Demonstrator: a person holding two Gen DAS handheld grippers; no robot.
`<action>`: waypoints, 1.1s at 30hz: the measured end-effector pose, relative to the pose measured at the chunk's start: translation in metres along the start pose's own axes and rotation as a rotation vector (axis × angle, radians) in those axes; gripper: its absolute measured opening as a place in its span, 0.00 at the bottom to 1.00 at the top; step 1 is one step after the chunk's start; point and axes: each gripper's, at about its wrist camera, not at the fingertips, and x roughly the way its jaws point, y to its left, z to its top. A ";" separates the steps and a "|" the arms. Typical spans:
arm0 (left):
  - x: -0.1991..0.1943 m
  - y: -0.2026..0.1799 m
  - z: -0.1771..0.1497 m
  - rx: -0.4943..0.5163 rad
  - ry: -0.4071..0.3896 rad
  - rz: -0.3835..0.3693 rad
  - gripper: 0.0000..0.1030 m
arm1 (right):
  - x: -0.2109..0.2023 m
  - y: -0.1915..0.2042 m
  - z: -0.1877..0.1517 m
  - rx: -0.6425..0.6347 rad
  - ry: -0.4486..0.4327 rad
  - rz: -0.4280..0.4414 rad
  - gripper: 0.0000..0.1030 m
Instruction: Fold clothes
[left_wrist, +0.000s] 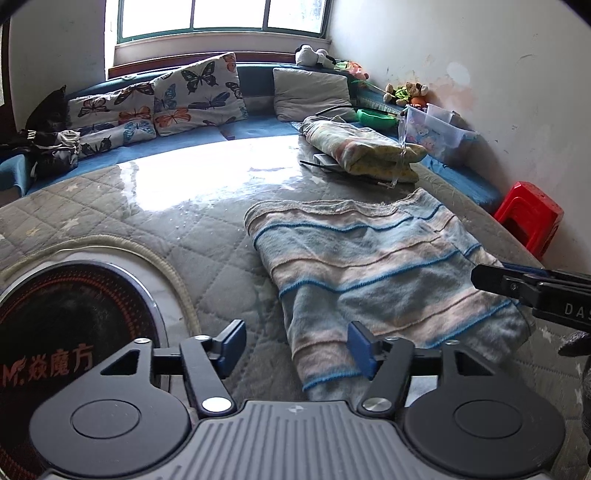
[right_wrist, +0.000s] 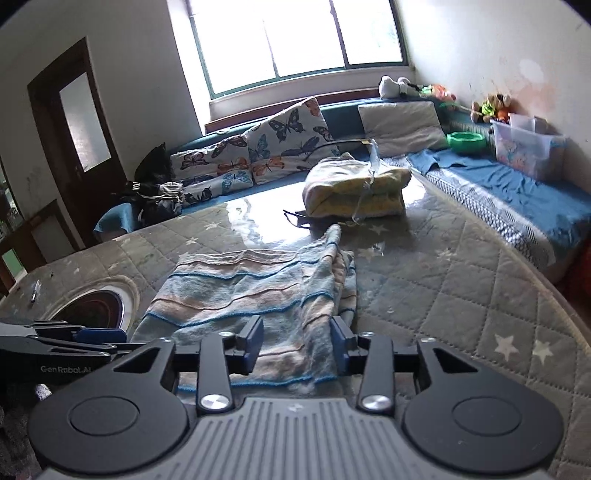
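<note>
A striped blue, pink and white cloth lies loosely folded on the quilted table cover, with its near edge towards me. My left gripper hovers open at the cloth's near left corner; its right finger is over the cloth and its left finger over bare quilt. Entering from the right, my right gripper is at the cloth's right edge. In the right wrist view the same cloth spreads ahead. There my right gripper is open, its fingers straddling the cloth's near edge. The left gripper shows at the left.
A round black cooktop is set into the table at the near left. A folded yellow blanket lies farther back. Butterfly pillows line a blue bench under the window. A plastic box and a red stool stand at the right.
</note>
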 end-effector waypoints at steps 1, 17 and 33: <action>-0.002 0.000 -0.002 0.001 0.000 0.003 0.68 | -0.002 0.002 -0.001 -0.010 -0.001 -0.004 0.42; -0.017 -0.003 -0.032 0.024 0.013 0.021 0.79 | -0.006 0.018 -0.032 -0.122 0.072 -0.154 0.71; -0.013 -0.002 -0.035 0.025 0.025 0.024 0.81 | 0.016 -0.002 -0.003 0.050 0.018 0.096 0.71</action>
